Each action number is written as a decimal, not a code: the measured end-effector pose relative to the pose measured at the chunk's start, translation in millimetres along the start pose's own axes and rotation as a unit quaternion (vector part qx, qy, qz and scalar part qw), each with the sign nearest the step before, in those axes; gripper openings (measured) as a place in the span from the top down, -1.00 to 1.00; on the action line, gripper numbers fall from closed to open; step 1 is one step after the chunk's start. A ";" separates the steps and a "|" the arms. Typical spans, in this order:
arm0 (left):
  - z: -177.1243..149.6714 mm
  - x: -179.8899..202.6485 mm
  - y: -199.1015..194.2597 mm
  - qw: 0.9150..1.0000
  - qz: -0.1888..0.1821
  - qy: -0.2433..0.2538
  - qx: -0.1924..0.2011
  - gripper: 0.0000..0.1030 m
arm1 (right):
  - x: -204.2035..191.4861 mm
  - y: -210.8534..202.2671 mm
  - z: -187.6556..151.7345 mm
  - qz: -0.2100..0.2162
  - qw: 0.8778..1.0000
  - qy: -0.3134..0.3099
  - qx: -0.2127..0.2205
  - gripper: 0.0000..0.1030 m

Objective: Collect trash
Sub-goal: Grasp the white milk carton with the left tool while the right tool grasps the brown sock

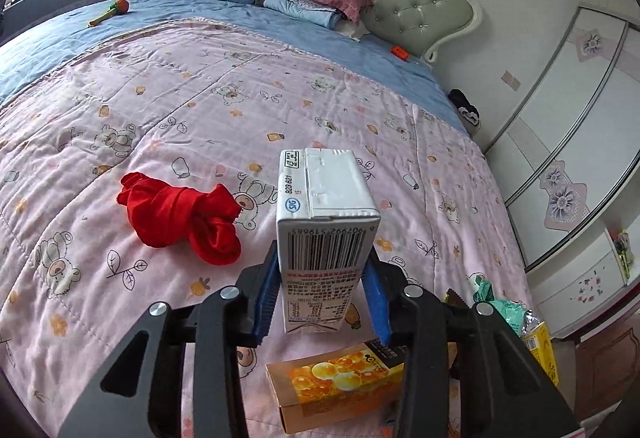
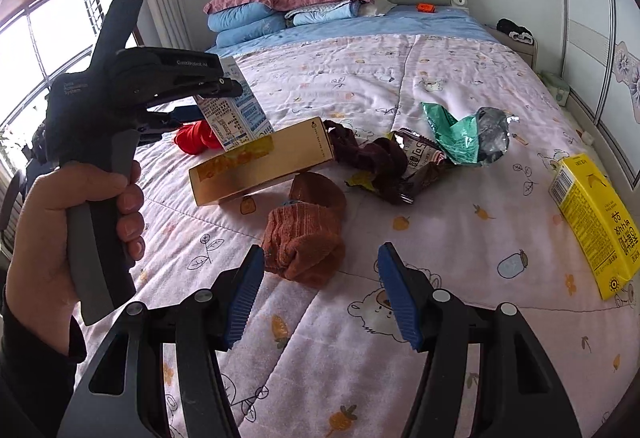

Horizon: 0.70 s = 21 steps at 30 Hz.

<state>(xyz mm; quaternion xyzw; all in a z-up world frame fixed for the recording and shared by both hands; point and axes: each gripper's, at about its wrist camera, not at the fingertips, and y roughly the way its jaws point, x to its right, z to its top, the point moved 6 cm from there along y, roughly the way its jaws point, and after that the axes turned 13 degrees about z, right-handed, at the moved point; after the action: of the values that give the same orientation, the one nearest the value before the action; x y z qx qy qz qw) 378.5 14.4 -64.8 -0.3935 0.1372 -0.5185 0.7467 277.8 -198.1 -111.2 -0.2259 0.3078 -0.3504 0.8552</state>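
Left wrist view, left gripper (image 1: 324,278) clamped on white carton (image 1: 326,214), right gripper (image 2: 320,278) apart, empty

Left tool (image 1: 323,280) clamps white carton (image 1: 326,214) above quilt (image 1: 160,98).

The small white drink carton (image 1: 324,222) hides the quilt behind it, and the printed text on its lower part is too small to read. In the left wrist view the flat golden cardboard box with orange balls (image 1: 340,382) is partly covered by the black arms of the left gripper (image 1: 324,302), and the yellow drink carton (image 1: 542,348) shows only a corner behind them. The crumpled green and silver foil wrapper (image 1: 504,308) is also half hidden there. In the right wrist view the red knotted cloth (image 2: 196,138) is mostly behind the white carton, and the dark object on the bedside (image 2: 514,28) is too small to tell.
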 end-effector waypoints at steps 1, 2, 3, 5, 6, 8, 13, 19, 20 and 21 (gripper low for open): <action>2.1 -1.4 -3.2 1.000 -0.004 0.001 0.003 0.25 | -1.9 3.3 1.4 -0.002 1.000 0.000 -0.003 -0.14; 3.9 -3.1 -6.3 1.000 -0.009 0.001 0.006 0.26 | -2.3 6.4 3.0 -0.006 1.000 0.002 -0.005 -0.14; 5.6 -4.4 -9.5 1.000 -0.018 0.000 0.006 0.26 | -3.0 9.3 5.3 -0.009 1.000 0.004 -0.005 -0.14; 9.3 -7.6 -15.5 1.000 -0.030 0.000 0.007 0.26 | -2.6 17.1 9.1 -0.016 1.000 0.007 -0.010 -0.14; 10.1 -9.0 -19.4 0.999 -0.034 0.002 0.009 0.26 | -1.8 21.1 11.2 -0.019 1.000 0.010 -0.012 -0.14; 11.4 -12.9 -27.1 0.999 -0.044 0.005 0.013 0.26 | 0.7 30.4 14.1 -0.021 0.999 0.018 -0.021 -0.14; 9.8 -23.2 -46.7 0.998 -0.064 0.015 0.012 0.26 | 7.4 46.5 8.7 -0.007 0.999 0.037 -0.039 0.30; -8.9 -22.2 -72.1 0.995 -0.091 0.040 0.005 0.26 | -1.3 12.8 -3.5 -0.008 0.999 0.031 -0.006 0.48; -13.9 -20.9 -77.0 0.994 -0.096 0.045 0.003 0.26 | -2.2 3.4 -6.3 -0.002 0.999 0.034 0.002 0.48; -19.4 -19.8 -81.9 0.994 -0.098 0.049 0.003 0.26 | -2.1 -6.6 -9.4 0.003 0.999 0.039 0.009 0.48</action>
<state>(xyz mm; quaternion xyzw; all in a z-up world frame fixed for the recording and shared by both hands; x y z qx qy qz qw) 303.6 10.7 -21.6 -0.3766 0.1331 -0.6082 0.6860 267.1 -202.4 -113.1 -0.2030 0.3380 -0.3588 0.8460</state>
